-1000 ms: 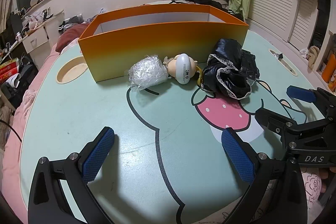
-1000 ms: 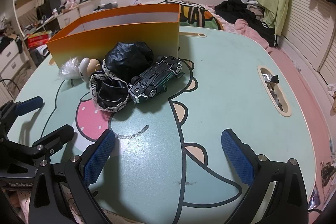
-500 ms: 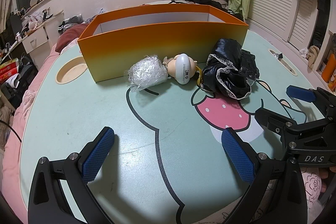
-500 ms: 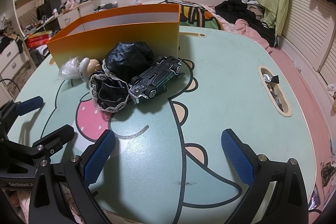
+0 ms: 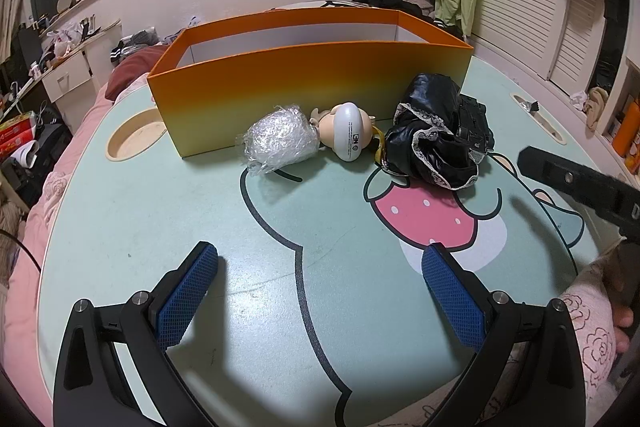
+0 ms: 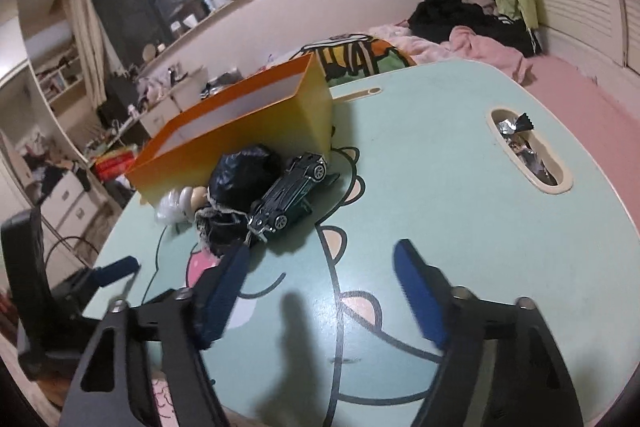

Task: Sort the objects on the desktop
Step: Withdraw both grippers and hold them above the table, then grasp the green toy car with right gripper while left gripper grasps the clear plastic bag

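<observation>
Both claws are hovering open and empty, the right claw having just been narrowing; ahead of the left claw are lying one orange box, one plastic wad, one figurine, one black pouch, one toy car.

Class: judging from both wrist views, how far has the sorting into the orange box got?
Done: nothing visibly. In hand: nothing; right gripper, jaws just narrowing, and left gripper are empty. Left: plastic wad, figurine, black cloth, toy car, all outside the orange box.
</observation>
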Demonstrator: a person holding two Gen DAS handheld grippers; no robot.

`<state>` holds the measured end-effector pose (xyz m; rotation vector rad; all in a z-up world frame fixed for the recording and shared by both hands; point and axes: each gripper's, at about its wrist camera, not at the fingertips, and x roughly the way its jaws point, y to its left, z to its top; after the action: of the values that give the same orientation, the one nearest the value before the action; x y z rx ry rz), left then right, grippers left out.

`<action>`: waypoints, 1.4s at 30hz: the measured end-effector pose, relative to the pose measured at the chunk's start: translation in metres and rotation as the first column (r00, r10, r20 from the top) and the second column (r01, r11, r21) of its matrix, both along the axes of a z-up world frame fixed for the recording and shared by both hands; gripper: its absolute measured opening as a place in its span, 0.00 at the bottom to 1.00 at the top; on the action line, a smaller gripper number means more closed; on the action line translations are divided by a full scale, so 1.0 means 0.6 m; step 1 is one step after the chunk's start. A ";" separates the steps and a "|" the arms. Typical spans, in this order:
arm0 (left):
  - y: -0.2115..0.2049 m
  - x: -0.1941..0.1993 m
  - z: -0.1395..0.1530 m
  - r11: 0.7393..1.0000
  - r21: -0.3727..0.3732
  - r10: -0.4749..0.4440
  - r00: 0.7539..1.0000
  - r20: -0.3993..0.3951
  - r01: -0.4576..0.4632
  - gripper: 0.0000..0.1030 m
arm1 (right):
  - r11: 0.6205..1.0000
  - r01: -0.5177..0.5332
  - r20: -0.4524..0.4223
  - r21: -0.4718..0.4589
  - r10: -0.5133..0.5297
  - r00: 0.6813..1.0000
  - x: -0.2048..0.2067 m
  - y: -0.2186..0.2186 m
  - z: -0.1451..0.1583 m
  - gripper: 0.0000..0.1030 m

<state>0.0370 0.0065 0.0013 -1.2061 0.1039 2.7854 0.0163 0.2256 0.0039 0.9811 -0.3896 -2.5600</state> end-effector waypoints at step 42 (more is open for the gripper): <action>-0.054 -0.086 0.048 0.994 0.027 0.104 0.995 -0.002 -0.104 0.78 | 0.994 0.049 -0.025 -0.097 -0.052 0.998 -0.026 -0.014 0.027 0.23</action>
<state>-0.0147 -0.0261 0.0299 -1.2345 0.0042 2.8677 0.0004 0.2170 0.0202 0.9123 -0.5316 -2.5701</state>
